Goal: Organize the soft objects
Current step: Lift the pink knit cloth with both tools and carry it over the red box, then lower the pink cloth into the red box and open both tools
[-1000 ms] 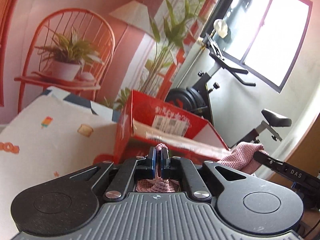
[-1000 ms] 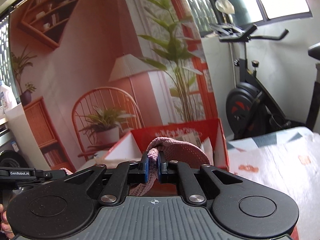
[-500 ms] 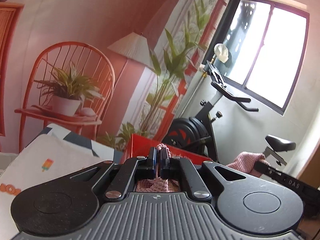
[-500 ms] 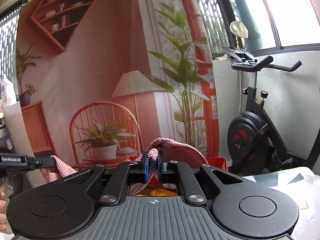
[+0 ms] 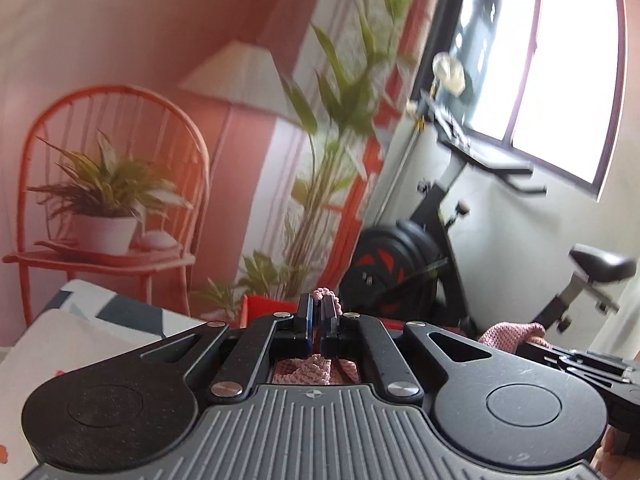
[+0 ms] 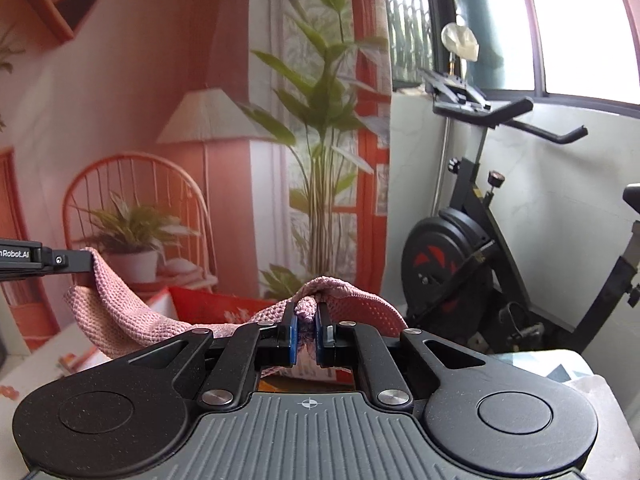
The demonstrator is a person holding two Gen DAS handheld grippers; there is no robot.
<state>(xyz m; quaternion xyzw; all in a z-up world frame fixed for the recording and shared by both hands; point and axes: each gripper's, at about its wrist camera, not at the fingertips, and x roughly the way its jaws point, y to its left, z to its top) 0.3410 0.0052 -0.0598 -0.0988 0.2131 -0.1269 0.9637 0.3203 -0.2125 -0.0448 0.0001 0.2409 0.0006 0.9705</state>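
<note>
A pink knitted cloth (image 6: 120,320) hangs stretched between both grippers, held up in the air. My left gripper (image 5: 317,322) is shut on one end of the pink cloth (image 5: 308,370), which bunches between and below its fingers. My right gripper (image 6: 306,330) is shut on the other end, which drapes over its fingers. In the right wrist view the left gripper (image 6: 72,262) shows at the left edge with the cloth. In the left wrist view the right gripper (image 5: 536,346) shows at the right with cloth on it.
A red cardboard box (image 6: 212,306) sits low behind the cloth; its top edge also shows in the left wrist view (image 5: 266,306). A patterned white cushion (image 5: 80,332) lies at lower left. An exercise bike (image 6: 460,256) stands at the right, by the window.
Both grippers have risen with the cloth between them. The red box has dropped low in both views. The cloth now spans wider across the right wrist view.
</note>
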